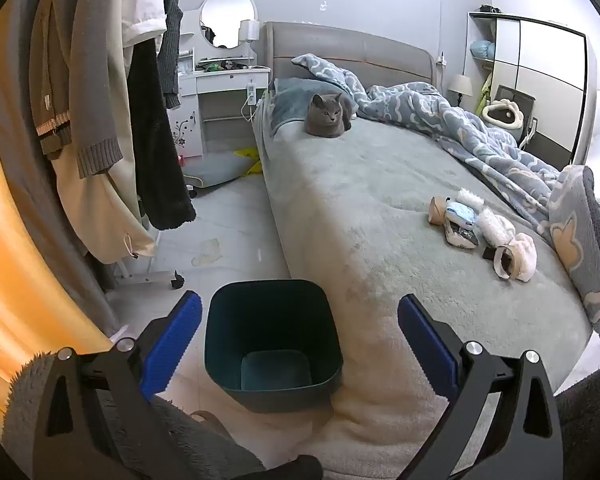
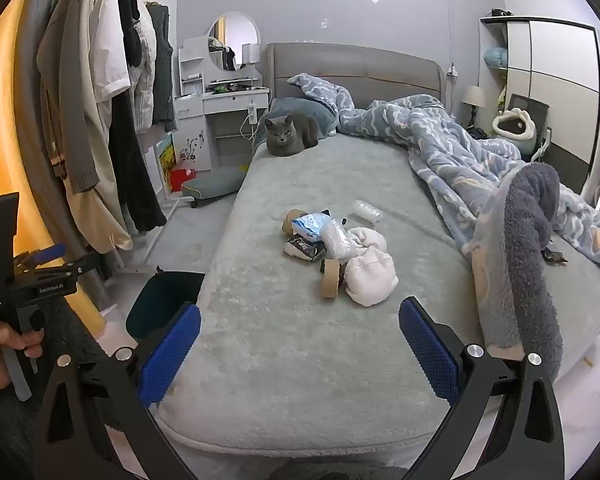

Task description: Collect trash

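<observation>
Nearest the bed's point(image 2: 284, 360) foot, both grippers, left point(image 1: 300, 344) and right point(image 2: 300, 346), gape wide, holding nothing; beside the bed stands the bin point(image 1: 274, 344), mid-bed lies the trash point(image 2: 332, 252), and farthest a cat point(image 2: 290, 136)

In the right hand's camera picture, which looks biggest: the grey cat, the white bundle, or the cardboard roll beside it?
1. Grey cat, though it sits farthest away.
2. White bundle, only a little smaller, and nearer.
3. Cardboard roll, clearly smallest.
</observation>
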{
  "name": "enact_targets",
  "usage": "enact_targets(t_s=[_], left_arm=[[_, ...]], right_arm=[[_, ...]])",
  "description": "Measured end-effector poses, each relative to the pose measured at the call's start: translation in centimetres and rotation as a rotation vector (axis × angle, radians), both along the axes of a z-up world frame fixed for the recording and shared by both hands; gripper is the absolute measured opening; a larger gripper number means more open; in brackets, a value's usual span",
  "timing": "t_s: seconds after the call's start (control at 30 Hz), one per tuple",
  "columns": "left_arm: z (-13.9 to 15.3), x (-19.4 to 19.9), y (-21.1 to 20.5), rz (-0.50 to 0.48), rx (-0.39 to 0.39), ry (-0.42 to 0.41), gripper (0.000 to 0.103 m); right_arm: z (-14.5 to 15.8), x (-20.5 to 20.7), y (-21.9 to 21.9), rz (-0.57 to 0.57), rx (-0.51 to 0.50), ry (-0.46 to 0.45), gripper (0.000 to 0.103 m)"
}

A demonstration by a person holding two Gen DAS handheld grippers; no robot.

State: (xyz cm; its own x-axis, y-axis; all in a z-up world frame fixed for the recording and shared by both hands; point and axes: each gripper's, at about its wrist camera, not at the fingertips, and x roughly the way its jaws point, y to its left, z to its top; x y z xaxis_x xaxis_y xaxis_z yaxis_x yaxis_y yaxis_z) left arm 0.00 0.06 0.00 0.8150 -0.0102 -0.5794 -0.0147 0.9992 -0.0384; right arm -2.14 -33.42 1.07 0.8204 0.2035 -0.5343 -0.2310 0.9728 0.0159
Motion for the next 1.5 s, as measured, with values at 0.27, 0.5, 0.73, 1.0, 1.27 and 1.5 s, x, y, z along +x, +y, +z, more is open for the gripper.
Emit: enact_targets(t_s=[0.27,0.5,0.73,1.0,1.27,1.5], left_arm=[[0.0,0.0,0.0,0.002,0.003,0.002,0.100],[0.0,0.0,0.0,0.000,0.003,0.004,0.100],[0.0,0.0,0.0,0.001,0.004,0.005,0.100],[0.0,0.0,0.0,0.001,0.003,0.006,0.100],[0.0,0.0,0.0,0.001,0.002,0.007,0.100],[0.0,0.0,0.0,0.000,0.002,0.008,0.100]], right_arm=[[0.2,-0.1,-0.4,-0.002,0.021,-0.004,0.100],[0.8,0.2,0.3,-0.001,0.013,-0.001,0.100],[0.2,0.0,-0.5,-0.003,0.033,-0.007,0.100],[0.4,0.0,-0.3,-0.003,0.034,-0.007,0.100],[0.3,-0.1,-0.3,-0.003,0.034,-0.005,0.100],[0.4,-0.3,-0.1,-0.003,0.034,-0.003,0.100]])
